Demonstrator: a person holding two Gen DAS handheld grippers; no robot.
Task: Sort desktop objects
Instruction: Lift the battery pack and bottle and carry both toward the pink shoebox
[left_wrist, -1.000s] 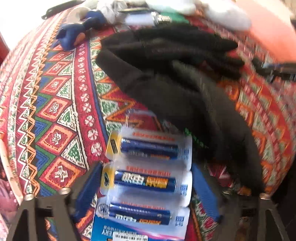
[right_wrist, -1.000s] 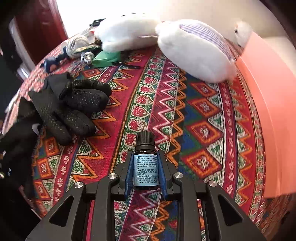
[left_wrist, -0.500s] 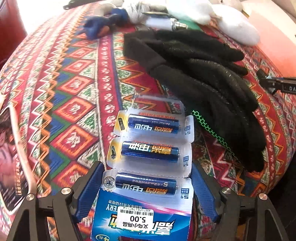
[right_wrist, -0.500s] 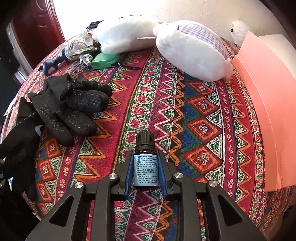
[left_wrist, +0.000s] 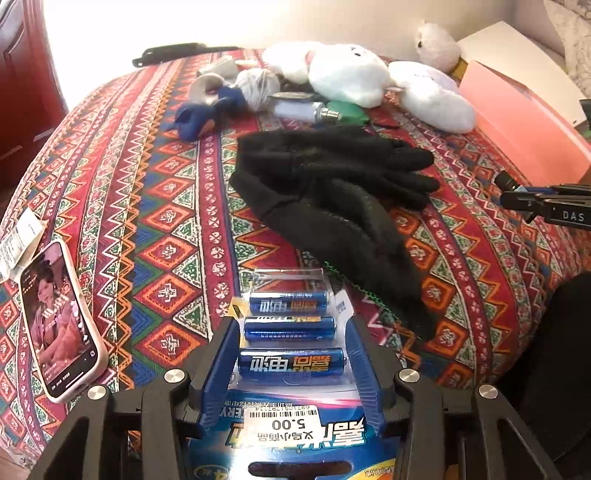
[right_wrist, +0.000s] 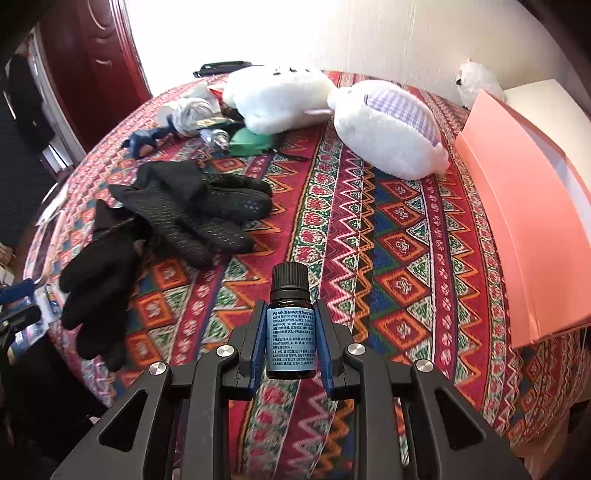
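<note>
A blister pack of blue batteries (left_wrist: 291, 363) with a price sticker sits between the blue pads of my left gripper (left_wrist: 291, 325). Its jaws are closing, the pads press the pack's two edges, and the pack hangs above the patterned cloth (left_wrist: 155, 206). My right gripper (right_wrist: 290, 306) is shut on a small dark bottle (right_wrist: 290, 332) with a black cap and a blue label, held upright above the cloth. The tip of the right gripper (left_wrist: 546, 203) shows at the right edge of the left wrist view. Black gloves (left_wrist: 332, 192) lie just beyond the battery pack.
A phone (left_wrist: 59, 321) with a lit screen lies at the left edge. White plush toys (right_wrist: 388, 129), a light bulb (left_wrist: 306, 110), a green item (right_wrist: 251, 142) and a blue tool (left_wrist: 199, 118) crowd the far side. A pink folder (right_wrist: 524, 206) runs along the right.
The left gripper's pads have closed in onto the battery pack and lifted it away from the cloth. The right gripper has risen and pulled back with the bottle still in it.
</note>
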